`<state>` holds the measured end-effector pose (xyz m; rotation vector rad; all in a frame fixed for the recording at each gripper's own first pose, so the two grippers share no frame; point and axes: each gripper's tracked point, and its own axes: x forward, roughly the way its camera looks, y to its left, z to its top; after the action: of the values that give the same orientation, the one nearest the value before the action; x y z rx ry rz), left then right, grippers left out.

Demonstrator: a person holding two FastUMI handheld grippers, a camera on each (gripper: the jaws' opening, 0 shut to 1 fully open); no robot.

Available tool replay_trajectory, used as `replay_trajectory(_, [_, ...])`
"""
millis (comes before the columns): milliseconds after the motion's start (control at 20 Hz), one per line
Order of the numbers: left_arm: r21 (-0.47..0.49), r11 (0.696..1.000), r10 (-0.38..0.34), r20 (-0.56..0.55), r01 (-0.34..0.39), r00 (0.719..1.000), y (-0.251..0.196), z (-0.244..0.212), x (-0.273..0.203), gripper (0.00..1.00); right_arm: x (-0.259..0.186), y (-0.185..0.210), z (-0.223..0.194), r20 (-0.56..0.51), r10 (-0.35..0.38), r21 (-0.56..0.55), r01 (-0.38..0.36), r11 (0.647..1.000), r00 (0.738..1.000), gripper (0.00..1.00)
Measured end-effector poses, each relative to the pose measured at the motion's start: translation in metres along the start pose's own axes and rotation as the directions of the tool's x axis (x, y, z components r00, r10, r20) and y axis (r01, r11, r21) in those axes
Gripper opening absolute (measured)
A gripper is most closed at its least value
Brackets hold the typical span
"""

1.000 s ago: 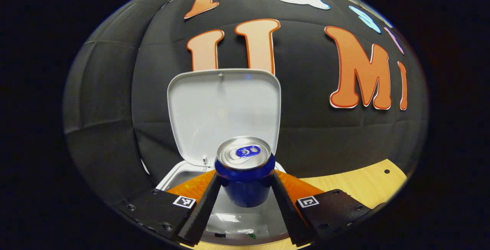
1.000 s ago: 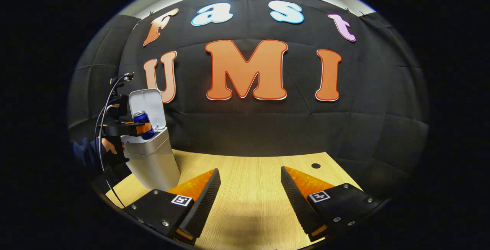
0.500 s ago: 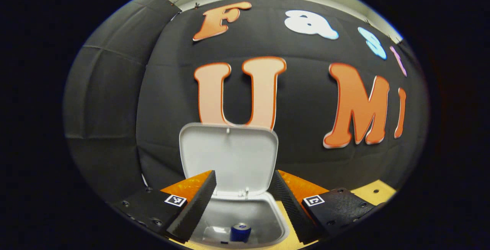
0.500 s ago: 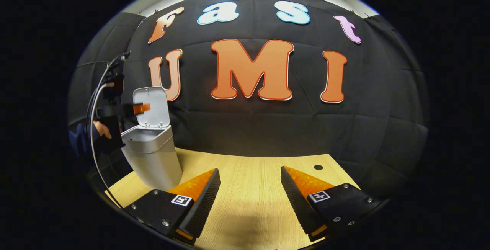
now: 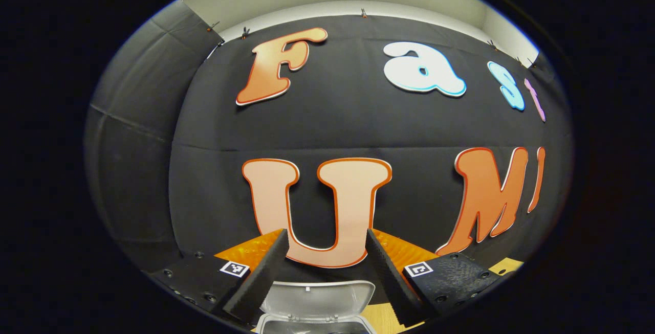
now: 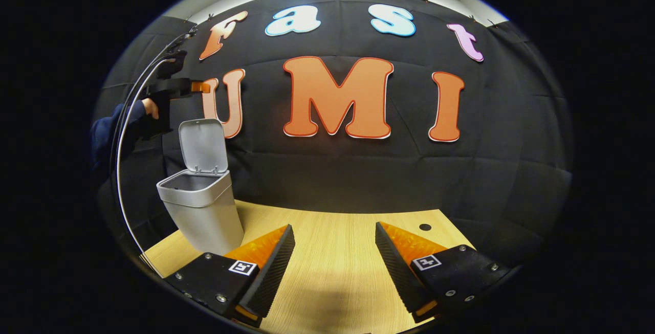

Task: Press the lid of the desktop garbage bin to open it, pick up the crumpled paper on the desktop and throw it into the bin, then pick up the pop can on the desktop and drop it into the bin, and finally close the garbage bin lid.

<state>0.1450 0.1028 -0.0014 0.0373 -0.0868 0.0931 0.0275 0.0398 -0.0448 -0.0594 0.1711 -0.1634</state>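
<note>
The grey desktop bin [image 6: 202, 211] stands at the left of the wooden desk [image 6: 332, 252] with its white lid [image 6: 203, 145] raised upright. In the left gripper view the lid's top edge [image 5: 317, 298] shows low between my fingers. My left gripper [image 5: 322, 272] is open and holds nothing. In the right gripper view it hangs above and left of the lid [image 6: 197, 87], held by a hand [image 6: 151, 108]. My right gripper [image 6: 332, 267] is open over the desk, well right of the bin. The can and paper are hidden from view.
The black cloth wall [image 6: 358, 170] rises right behind the bin and desk. A small round hole [image 6: 424, 227] sits in the desk at the far right. A cable [image 6: 120, 170] loops down from the left gripper, left of the bin.
The blue can left my left gripper and dropped into the bin. The left gripper then rose above the raised lid, jaws open. The right gripper stayed put.
</note>
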Motion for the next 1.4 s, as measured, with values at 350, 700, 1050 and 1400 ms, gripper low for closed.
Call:
replay_trajectory(350, [-0.01,1.0,0.001,-0.168,-0.002,0.986,0.003,-0.042,0.004,0.94,-0.005,-0.013,-0.006,-0.022,-0.034,0.006,0.034,0.999,0.999,0.95])
replay_trajectory(700, [0.028,0.999,-0.027,-0.237,0.035,0.971,0.002,-0.06,-0.02,0.94,-0.002,-0.012,-0.005,-0.023,-0.022,0.015,0.022,1.0,0.999,0.94])
replay_trajectory(1050, [-0.002,0.999,-0.049,-0.294,0.05,0.955,-0.005,-0.076,-0.068,0.94,0.001,-0.002,-0.005,-0.017,0.025,0.008,-0.025,1.0,1.0,0.94])
replay_trajectory(1400, [0.038,0.997,-0.056,-0.3,0.07,0.952,-0.009,-0.138,-0.151,0.95,0.002,-0.006,-0.01,-0.024,0.036,0.015,-0.035,0.999,0.999,0.94])
